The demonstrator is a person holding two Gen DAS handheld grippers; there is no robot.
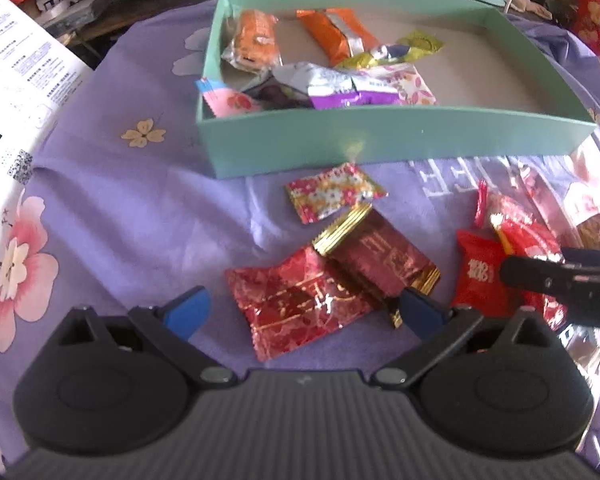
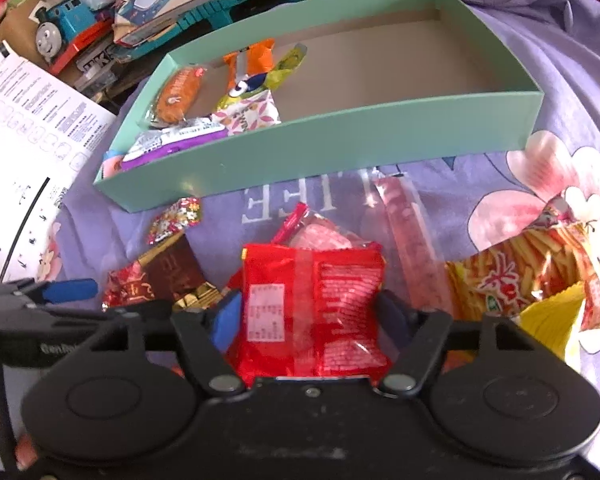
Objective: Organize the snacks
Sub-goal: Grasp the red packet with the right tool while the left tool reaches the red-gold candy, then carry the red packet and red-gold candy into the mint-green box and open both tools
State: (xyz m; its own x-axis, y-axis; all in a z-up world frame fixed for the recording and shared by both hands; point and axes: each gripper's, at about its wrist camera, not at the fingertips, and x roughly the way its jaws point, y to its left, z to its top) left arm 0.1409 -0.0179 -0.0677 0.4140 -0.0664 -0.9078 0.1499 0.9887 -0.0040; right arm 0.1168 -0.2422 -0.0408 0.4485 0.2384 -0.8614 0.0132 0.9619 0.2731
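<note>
Right gripper point(image 2: 306, 316) is pinching a red snack packet point(image 2: 312, 304), its blue pads pressed against the packet's two side edges. Beyond it a pink-filled clear wrapper point(image 2: 324, 236) lies just behind the packet, and further ahead stands the mint-green box point(image 2: 340, 140) with several snacks gathered at its left end. To this gripper's right sits a bag printed with fries point(image 2: 532, 276). Left gripper point(image 1: 304, 308) is spread wide above a red-and-gold patterned packet point(image 1: 296, 300), which lies between the fingers, the right pad at its edge and the left pad apart from it. A dark red bar with gold ends point(image 1: 376, 256) overlaps that packet just ahead, a small floral candy point(image 1: 332, 192) lies beyond it, and the box's near wall is further ahead on the purple flowered cloth point(image 1: 120, 208)
</note>
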